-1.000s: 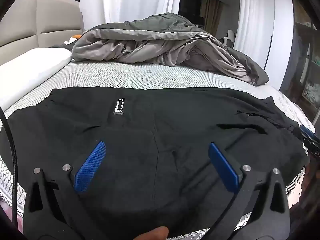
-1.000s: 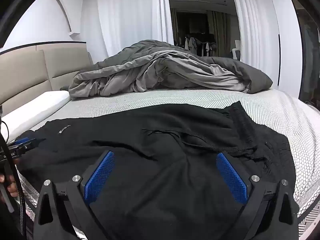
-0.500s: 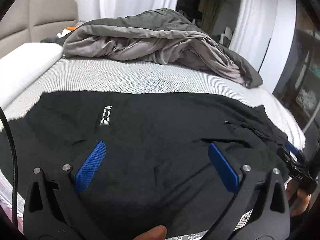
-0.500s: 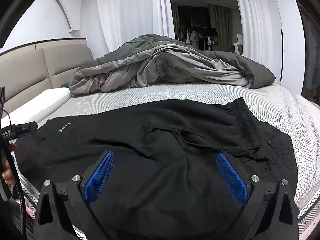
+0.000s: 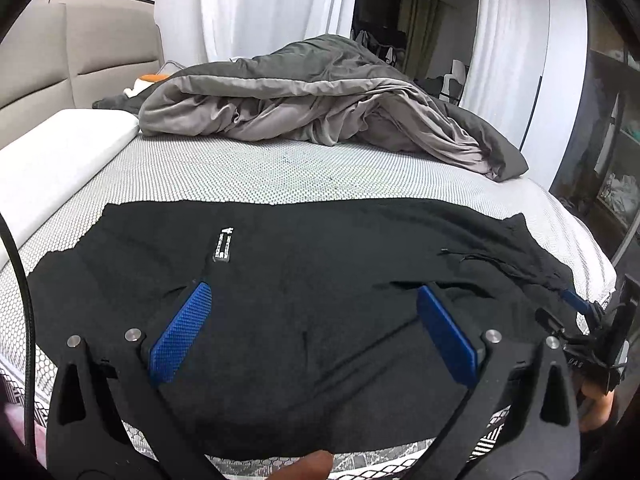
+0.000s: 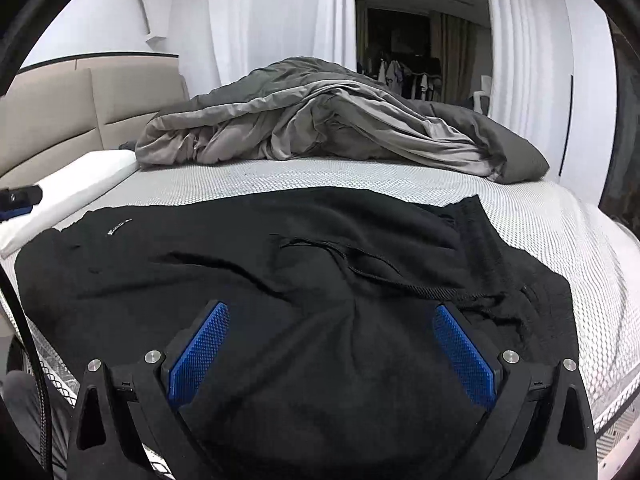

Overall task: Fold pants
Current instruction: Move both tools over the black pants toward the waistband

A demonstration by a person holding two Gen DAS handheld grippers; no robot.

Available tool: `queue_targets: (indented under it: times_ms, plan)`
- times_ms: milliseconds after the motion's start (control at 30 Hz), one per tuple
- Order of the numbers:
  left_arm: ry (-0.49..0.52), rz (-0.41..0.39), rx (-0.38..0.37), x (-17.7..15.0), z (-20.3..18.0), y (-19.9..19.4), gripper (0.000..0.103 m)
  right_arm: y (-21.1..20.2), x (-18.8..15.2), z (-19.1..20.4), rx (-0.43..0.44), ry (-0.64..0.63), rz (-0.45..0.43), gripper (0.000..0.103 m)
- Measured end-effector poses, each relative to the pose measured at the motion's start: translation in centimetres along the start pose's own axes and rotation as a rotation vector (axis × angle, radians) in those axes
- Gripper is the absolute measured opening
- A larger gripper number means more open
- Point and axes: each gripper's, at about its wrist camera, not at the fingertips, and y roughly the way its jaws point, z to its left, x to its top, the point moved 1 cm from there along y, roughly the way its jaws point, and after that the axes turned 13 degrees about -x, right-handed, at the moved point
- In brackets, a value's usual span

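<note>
Black pants (image 5: 320, 264) lie spread flat across the near part of the bed, with a small white label (image 5: 222, 245) on the left part and the waistband with drawstring (image 6: 384, 276) at the right. My left gripper (image 5: 312, 320) is open and empty, hovering over the pants' near edge. My right gripper (image 6: 332, 340) is open and empty, over the waistband end. The right gripper also shows at the right edge of the left wrist view (image 5: 592, 340). The left gripper shows at the left edge of the right wrist view (image 6: 20, 200).
A crumpled grey duvet (image 5: 320, 108) lies across the far side of the bed. A white pillow (image 5: 52, 164) lies at the left by the beige headboard (image 5: 60, 68). The mattress (image 5: 280, 172) has a white honeycomb cover. White curtains and a dark doorway stand behind.
Both grippers have drawn back and risen a little, so more of the bed shows. The pants have not moved. Both grippers stay open.
</note>
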Motion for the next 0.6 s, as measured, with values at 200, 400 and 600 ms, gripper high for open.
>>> queue_targets:
  times_ms: [200,400,600]
  plan:
    - [-0.021,-0.022,0.025,-1.1,2.1,-1.5,0.102,-0.5,0.4,0.8,-0.006,-0.013,0.018,0.103]
    - [-0.037,-0.049,0.04,-1.6,5.0,-4.2,0.102,-2.6,1.8,0.7,0.037,-0.002,0.022,0.103]
    - [-0.037,-0.069,0.022,-1.4,6.9,-6.0,0.102,-4.4,4.9,-0.8,0.046,0.034,0.024,0.103]
